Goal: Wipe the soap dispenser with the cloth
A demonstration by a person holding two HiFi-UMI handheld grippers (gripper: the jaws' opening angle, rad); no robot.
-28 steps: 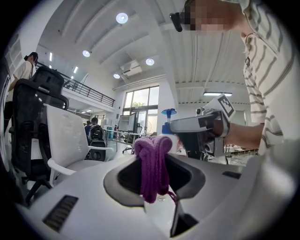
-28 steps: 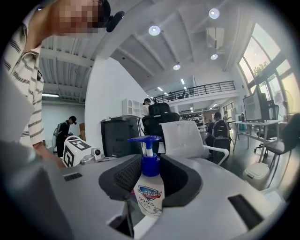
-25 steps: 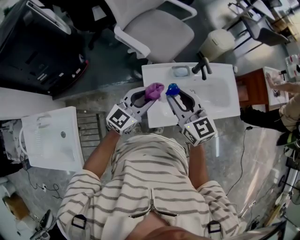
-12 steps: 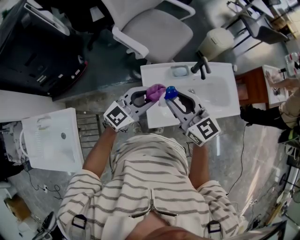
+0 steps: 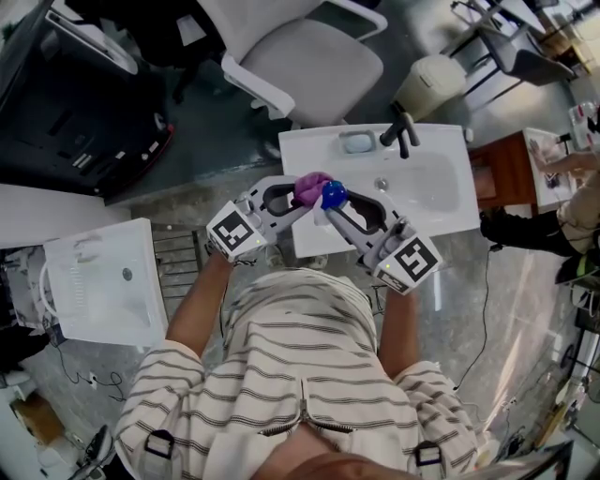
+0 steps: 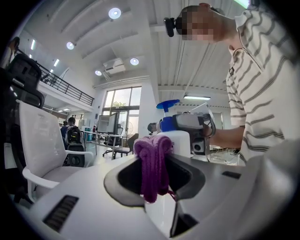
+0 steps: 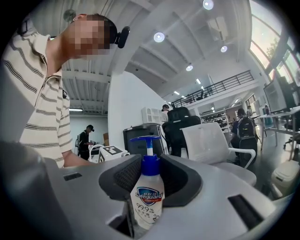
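The right gripper (image 5: pixel 330 201) is closed around the soap dispenser (image 7: pixel 147 197) and holds it up over the white sink (image 5: pixel 441 202). The left gripper (image 5: pixel 302 195) pinches the bunched purple cloth (image 6: pixel 152 164) tight, right next to the soap dispenser, so it can rub it, I think. Both hang in the air with open room around; the sink edge lies below.

Brightly, evenly lit, with soft shadows. Glare from round white ceiling lamps (image 6: pixel 115 13) and tall bright windows (image 6: pixel 124 101). Strongly fisheye-bent and black-cornered in both gripper views; slightly soft up close.
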